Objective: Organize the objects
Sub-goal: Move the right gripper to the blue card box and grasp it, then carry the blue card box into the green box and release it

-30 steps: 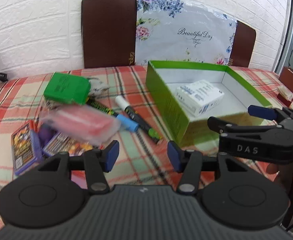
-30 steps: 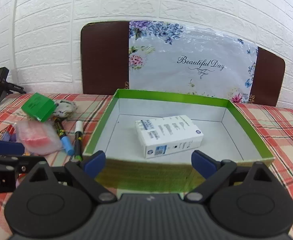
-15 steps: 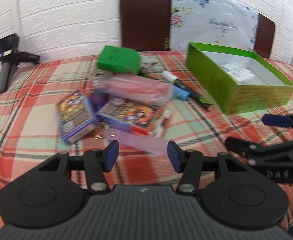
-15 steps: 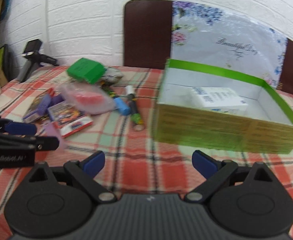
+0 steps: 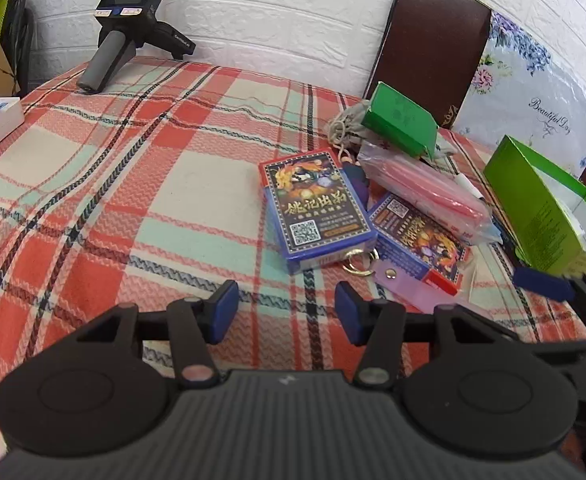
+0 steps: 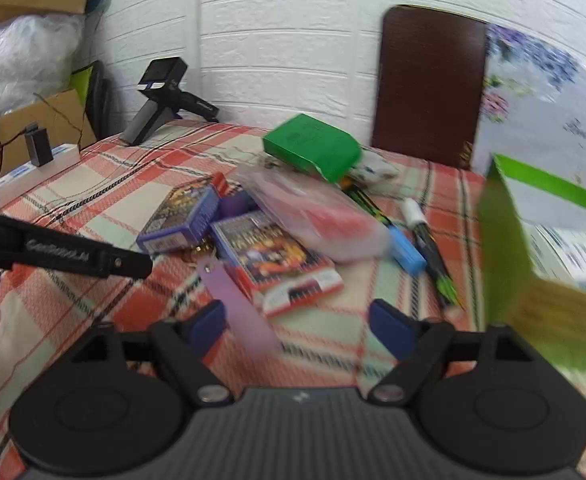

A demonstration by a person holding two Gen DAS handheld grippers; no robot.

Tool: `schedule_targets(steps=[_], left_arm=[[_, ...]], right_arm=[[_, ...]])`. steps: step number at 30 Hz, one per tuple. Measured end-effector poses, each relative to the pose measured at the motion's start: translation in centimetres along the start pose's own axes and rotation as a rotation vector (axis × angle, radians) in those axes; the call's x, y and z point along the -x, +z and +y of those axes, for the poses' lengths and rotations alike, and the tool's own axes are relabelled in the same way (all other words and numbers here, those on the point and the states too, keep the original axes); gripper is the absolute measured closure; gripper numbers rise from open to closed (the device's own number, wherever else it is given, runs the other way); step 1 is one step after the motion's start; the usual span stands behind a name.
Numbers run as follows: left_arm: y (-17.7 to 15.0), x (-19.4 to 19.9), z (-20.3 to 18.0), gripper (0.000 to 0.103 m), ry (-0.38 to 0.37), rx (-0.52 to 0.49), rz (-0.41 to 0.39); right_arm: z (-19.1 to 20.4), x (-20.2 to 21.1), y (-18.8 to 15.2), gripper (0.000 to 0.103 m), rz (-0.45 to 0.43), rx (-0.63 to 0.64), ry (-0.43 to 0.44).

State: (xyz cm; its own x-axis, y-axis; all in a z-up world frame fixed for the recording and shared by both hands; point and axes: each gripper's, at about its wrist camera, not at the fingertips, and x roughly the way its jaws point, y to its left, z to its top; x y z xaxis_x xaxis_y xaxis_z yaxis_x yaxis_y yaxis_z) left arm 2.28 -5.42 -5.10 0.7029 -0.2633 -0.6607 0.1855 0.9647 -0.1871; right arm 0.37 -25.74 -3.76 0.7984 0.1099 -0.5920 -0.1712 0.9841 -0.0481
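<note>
Left wrist view: left gripper [image 5: 287, 316] half open, empty, above plaid tabletop [image 5: 133, 184]. Blue card box [image 5: 313, 208] just ahead; second card pack [image 5: 421, 240] beside it, touching; purple tag [image 5: 421, 292] on key ring; pink pouch [image 5: 425, 188]; green box [image 5: 401, 124] on top of pile. Green tray [image 5: 533, 208] at right edge. Right wrist view, blurred: right gripper [image 6: 299, 330] wide open, empty, purple tag lying below gap; markers [image 6: 425, 240] between pile and tray.

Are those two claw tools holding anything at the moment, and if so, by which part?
Nothing is held. The left gripper stands open over bare tablecloth, and the right gripper is open too; the purple tag lies on the cloth between its fingers, ungripped.
</note>
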Motion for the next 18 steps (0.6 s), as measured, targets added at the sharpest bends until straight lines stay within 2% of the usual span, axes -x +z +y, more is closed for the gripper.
schedule_targets(steps=[2, 4, 5, 6, 9, 13, 16, 18], left_arm=[[0.0, 0.0, -0.1, 0.048, 0.001, -0.008, 0.001], [-0.1, 0.1, -0.1, 0.048, 0.003, -0.018, 0.005], [-0.1, 0.1, 0.0, 0.047, 0.000, -0.019, 0.007], [-0.1, 0.2, 0.1, 0.047, -0.004, -0.019, 0.010], [-0.3, 0.5, 0.1, 0.046, -0.010, -0.025, 0.020], [-0.5, 0.9, -0.9, 0.045, -0.066, -0.047, 0.049], [-0.5, 1.5, -2.6, 0.045, -0.153, -0.082, 0.064], [-0.4, 1.9, -4.3, 0.041, -0.211, -0.131, 0.063]], right_arm=[[0.4, -2.0, 0.7, 0.005, 0.010, 0.036, 0.011], [0.3, -3.4, 0.9, 0.012, 0.026, 0.031, 0.039], [-0.2, -3.5, 0.9, 0.017, 0.024, -0.013, 0.064], [-0.6, -3.3, 0.8, 0.030, 0.020, -0.050, 0.067], [-1.9, -2.0, 0.0, 0.038, 0.025, -0.094, 0.130], [-3.0, 1.6, -2.2, 0.039, 0.013, -0.049, 0.116], [-4.3, 5.1, -3.8, 0.042, 0.011, -0.032, 0.131], [-4.9, 7.0, -5.1, 0.041, 0.017, 0.018, 0.096]])
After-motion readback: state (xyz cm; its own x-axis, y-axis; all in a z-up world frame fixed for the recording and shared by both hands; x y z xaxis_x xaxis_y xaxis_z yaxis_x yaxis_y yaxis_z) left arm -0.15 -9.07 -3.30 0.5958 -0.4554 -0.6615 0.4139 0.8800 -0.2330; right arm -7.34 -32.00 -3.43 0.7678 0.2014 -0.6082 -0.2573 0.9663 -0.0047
